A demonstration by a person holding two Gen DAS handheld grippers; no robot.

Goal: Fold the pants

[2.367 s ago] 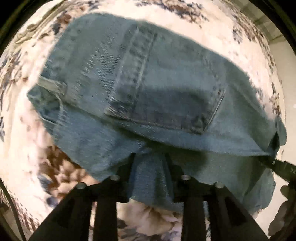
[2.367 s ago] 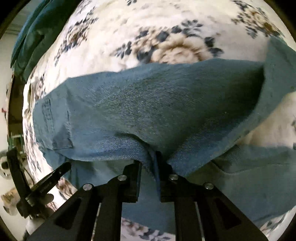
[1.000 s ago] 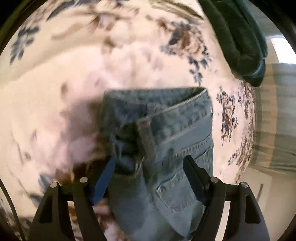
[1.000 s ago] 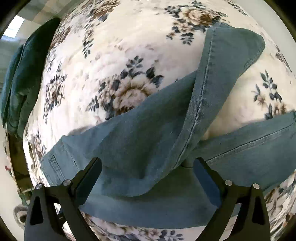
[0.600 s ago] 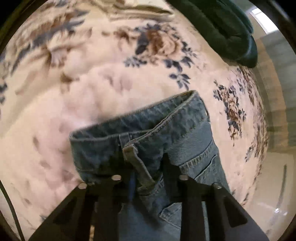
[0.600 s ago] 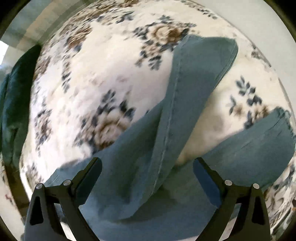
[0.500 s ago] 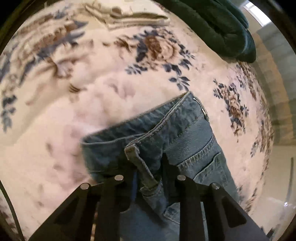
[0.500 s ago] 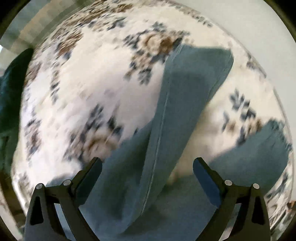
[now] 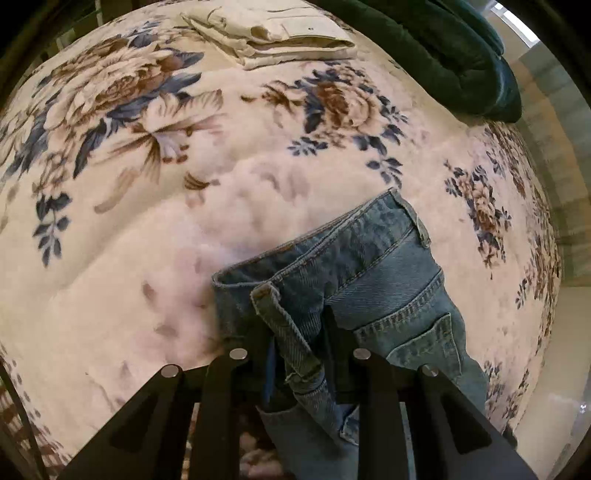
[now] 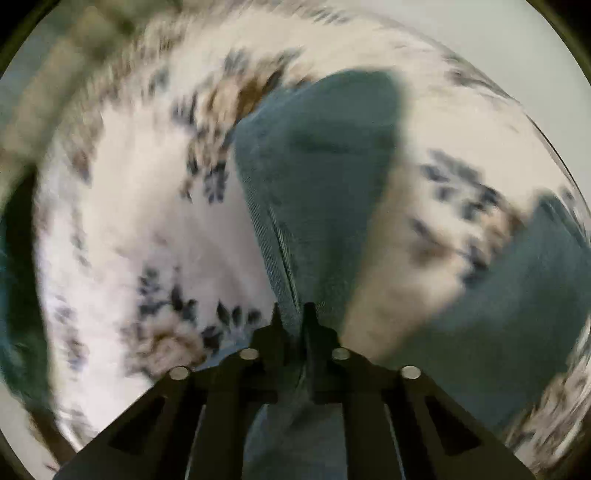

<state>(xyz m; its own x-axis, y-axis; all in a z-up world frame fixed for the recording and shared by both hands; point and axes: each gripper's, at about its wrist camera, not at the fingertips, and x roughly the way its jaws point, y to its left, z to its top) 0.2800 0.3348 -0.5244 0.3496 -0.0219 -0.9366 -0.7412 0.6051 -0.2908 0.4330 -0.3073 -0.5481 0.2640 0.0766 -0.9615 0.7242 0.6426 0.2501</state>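
Blue denim pants [image 9: 369,273] lie on a floral blanket [image 9: 147,184]. In the left wrist view their waistband with a belt loop and a back pocket points away from me. My left gripper [image 9: 297,332] is shut on the waistband fold. In the blurred right wrist view my right gripper [image 10: 293,317] is shut on the side seam of one pant leg [image 10: 325,166], which stretches away from me. The other leg [image 10: 517,291] lies at the right.
A folded cream garment [image 9: 273,33] lies at the far edge of the blanket. A dark green cushion [image 9: 443,51] sits at the back right. The bed edge and pale floor [image 9: 554,369] show at the right.
The left gripper closed on the waistband and has drawn back a little. The right gripper, open half a second ago, has closed on the pant leg's seam and is moving fast.
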